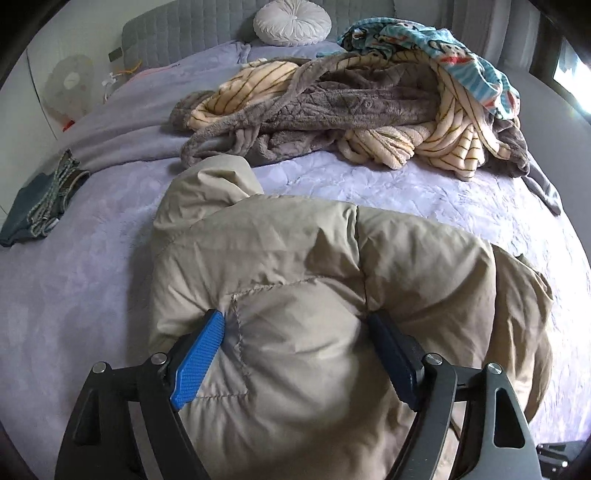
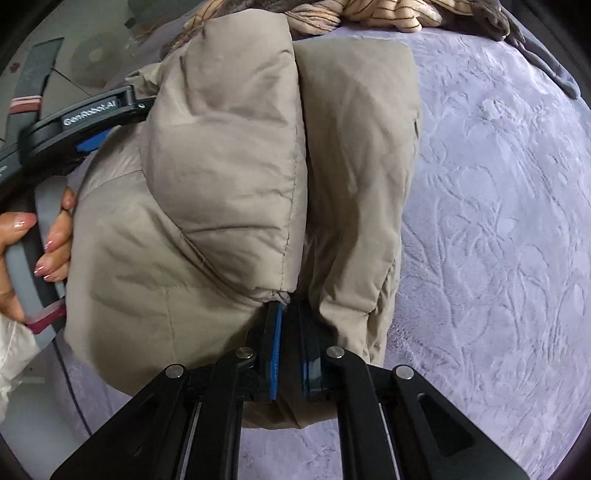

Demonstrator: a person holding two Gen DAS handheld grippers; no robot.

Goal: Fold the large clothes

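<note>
The beige puffer jacket [image 1: 295, 266] is lying on the lavender bedspread [image 1: 92, 295] at the near edge of the bed, already doubled into a thick bundle, so the fold is looking well advanced but not yet finished: both grippers are gripping it and it is not yet lying flat and released.

The left gripper [image 1: 295, 332] is straddling a fat fold of the jacket, its fingers [image 1: 199, 362] spread wide and pressing into the padding on either side. The right gripper [image 2: 291, 332] is pinching a thin gathered edge of the jacket, its fingers nearly together. The person's left hand [image 2: 44, 236] is showing in the right wrist view, wrapped around the left gripper's handle.

What seems left: settling this bundle, then the heap behind.

Counting: one jacket in hand; one heap farther up the bed holding a grey fleece robe [image 1: 332, 107], a cream striped blanket [image 1: 424, 136] and a turquoise printed blanket [image 1: 424, 40]; one small folded denim piece [image 1: 40, 203] at the left; one round white cushion [image 1: 291, 22] by the headboard.
</note>
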